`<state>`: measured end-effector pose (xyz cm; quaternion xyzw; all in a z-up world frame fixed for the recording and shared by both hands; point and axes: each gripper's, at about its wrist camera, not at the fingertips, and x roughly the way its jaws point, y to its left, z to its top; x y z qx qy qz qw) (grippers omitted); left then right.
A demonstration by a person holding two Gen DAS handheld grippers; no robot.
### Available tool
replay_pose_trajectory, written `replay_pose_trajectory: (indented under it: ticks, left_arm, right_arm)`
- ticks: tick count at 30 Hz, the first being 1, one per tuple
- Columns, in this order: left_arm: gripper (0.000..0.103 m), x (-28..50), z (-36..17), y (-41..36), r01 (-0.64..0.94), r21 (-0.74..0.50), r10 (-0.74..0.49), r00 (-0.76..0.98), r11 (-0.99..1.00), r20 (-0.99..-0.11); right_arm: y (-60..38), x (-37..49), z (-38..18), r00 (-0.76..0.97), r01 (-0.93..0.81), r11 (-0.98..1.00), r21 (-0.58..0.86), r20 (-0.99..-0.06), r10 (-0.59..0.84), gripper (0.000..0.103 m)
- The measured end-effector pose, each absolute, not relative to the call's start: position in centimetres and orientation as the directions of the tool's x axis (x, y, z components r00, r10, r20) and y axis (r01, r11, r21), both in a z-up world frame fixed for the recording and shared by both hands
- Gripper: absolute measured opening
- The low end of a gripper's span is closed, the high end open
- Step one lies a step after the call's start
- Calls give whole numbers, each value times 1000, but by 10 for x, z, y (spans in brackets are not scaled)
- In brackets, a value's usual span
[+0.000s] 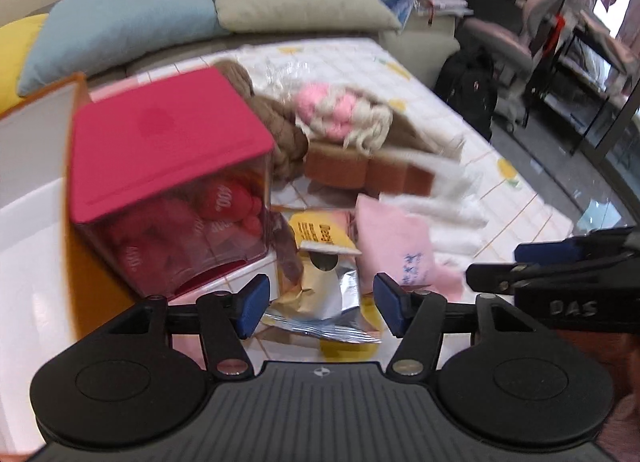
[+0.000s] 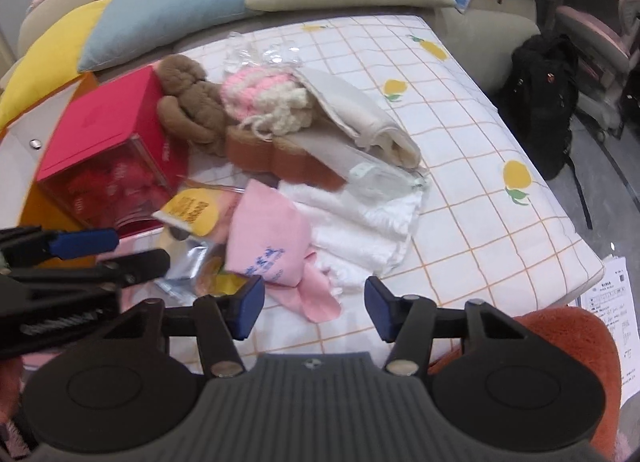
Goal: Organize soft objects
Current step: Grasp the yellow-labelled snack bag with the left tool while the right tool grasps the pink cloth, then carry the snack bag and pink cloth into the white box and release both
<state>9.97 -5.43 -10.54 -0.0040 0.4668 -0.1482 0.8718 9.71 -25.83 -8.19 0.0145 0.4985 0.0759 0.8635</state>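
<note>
Right wrist view: both claws hang above a heap of soft things on a checked, fruit-printed bed cover (image 2: pixel 480 149), pointing steeply down at it. Step in hand, as I judge it: the approach to a first pick; nothing lifted yet. Next move likely calls for each claw to come down over a fold of cloth so its pads can pinch it, keeping off the hard box and crinkly packets.

Largest to smallest:
- White towel (image 2: pixel 360 229), rumpled, mid-heap, right of the pink cloth.
- Red-lidded clear box (image 1: pixel 168 165), far left, hard-sided, red items inside.
- Pink cloth (image 2: pixel 268 238) with blue stitching, nearest the claws, limp and folded; looks the likeliest target.
- Brown plush bear (image 2: pixel 192 105), far side, leaning on the box.
- Pink and cream knit bundle (image 2: pixel 260 97), just right of the bear.
- Silver and yellow snack packets (image 1: pixel 320 282), near left, partly under the pink cloth.

Right claw (image 2: pixel 314 308): released, jaws parted, nothing between them; pink cloth edge lies below the gap. Left claw (image 1: pixel 320 302): released, parted over the packets, gripping nothing.
</note>
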Motion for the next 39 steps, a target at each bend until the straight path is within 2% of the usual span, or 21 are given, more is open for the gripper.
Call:
replay_pose_trajectory:
  ticks: [7,10,20,24,26,31,39]
  left_arm:
    - [70,112,-127,-71,302,-67,-219,505,951,-835]
    - [70,120,-136,-76,315,-24,-188,503,949,-843]
    - [49,116,-145,-68,333,8,-170,500,943,-849]
    - [47,101,-137,-61,335,-28,-200,493,942,-847]
    - [47,94,-135,-60,336,-23,-200,501,942,-842]
    - [45,81,-127,-64,346,5,-179,499,938,-848]
    - [45,82,-130,-49,234,-5,-116,461,972,-880]
  right_arm:
    - [-260,110,-94,477,-94,988,125,-865,155,55]
    - [-258,113,-97,478,-92,987,135,-863,163,50]
    - [-246,121,-105,481,-143,972,184,-846,231,48]
    - [-239,127,-111,480,-168,969,178,-844,239,49]
    - [-238,131,-116,470,-171,968,183,-848,243,52]
    - [-229,137,-125,445,-202,963,180,-858,254,52]
    - [-224,142,-140,395,-210,960,183,-883,255,50]
